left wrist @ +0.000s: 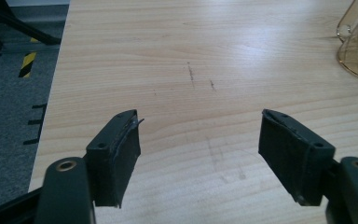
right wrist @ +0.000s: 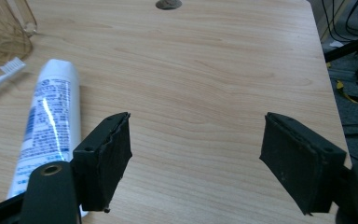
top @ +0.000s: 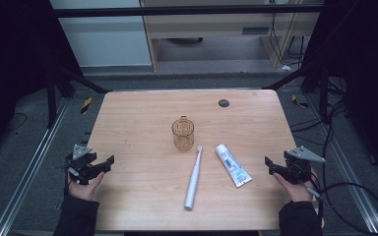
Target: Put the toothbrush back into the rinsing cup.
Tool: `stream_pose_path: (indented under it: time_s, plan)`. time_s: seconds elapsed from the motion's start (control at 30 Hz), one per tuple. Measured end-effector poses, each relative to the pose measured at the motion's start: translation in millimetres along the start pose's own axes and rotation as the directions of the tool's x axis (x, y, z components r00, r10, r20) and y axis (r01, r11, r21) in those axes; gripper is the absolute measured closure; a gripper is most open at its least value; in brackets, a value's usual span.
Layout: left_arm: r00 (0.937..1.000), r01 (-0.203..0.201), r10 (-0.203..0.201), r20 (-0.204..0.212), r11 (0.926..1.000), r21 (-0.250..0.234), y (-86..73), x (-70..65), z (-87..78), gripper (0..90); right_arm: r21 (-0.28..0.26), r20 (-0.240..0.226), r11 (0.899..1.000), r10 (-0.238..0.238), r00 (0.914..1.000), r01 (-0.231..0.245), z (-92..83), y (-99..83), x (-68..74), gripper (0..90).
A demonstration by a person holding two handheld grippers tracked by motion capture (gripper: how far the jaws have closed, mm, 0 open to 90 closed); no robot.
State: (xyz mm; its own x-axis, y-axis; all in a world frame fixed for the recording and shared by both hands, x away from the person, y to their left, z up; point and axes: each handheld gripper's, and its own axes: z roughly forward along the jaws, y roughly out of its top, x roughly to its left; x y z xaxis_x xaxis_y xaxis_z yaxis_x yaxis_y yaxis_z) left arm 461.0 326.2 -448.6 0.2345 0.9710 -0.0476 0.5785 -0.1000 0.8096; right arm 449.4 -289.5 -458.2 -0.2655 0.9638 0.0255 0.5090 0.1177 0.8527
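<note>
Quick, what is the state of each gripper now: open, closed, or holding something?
Left gripper: open, nothing between the jaws.
Right gripper: open, holding nothing; the toothpaste tube lies beside it, untouched.

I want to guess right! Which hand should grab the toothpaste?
Probably the right. The right hand-held gripper is open beside the toothpaste. The left hand-held gripper, also open, is across the table, with the toothbrush between.

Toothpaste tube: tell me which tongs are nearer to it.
Right. The right tongs sit just beside the toothpaste tube, open and apart from it; the left tongs are across the table.
</note>
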Motion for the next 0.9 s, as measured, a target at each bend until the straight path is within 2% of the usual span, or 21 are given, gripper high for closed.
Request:
stream_pose_path:
  time_s: [0.1, 0.23, 0.43, 0.63, 0.9]
  plan:
    - [0.9999, -0.013, 0.013, 0.004, 0.9999, -0.002, -3.5, -2.8, -2.6, 34.1, -0.01, -0.012, 1.0, 0.0, 0.9999, 0.0, -3.0, 0.9, 2.7, 24.4]
    - [0.9994, -0.005, 0.005, 0.033, 1.0, 0.005, -5.7, -6.7, -2.9, 41.3, -0.015, -0.026, 1.0, -0.016, 0.9995, 0.015, -5.1, 1.1, 7.9, 26.9]
    - [0.9991, -0.019, 0.019, 0.037, 0.9997, 0.016, -8.1, -13.3, -0.2, 46.3, -0.017, -0.099, 0.999, -0.032, 0.9946, 0.03, -6.9, 4.6, 21.5, 35.0]
    - [0.9988, -0.03, 0.029, 0.04, 0.9994, 0.019, -8.8, -19.7, 4.5, 43.7, -0.021, -0.204, 0.998, -0.059, 0.9773, 0.056, -5.3, 13.4, 44.1, 44.1]
    - [0.9989, -0.031, 0.03, 0.036, 0.9992, 0.026, -9.3, -18.8, 8.4, 42.8, -0.021, -0.321, 0.996, -0.084, 0.9434, 0.082, -5.8, 20.9, 79.7, 55.7]
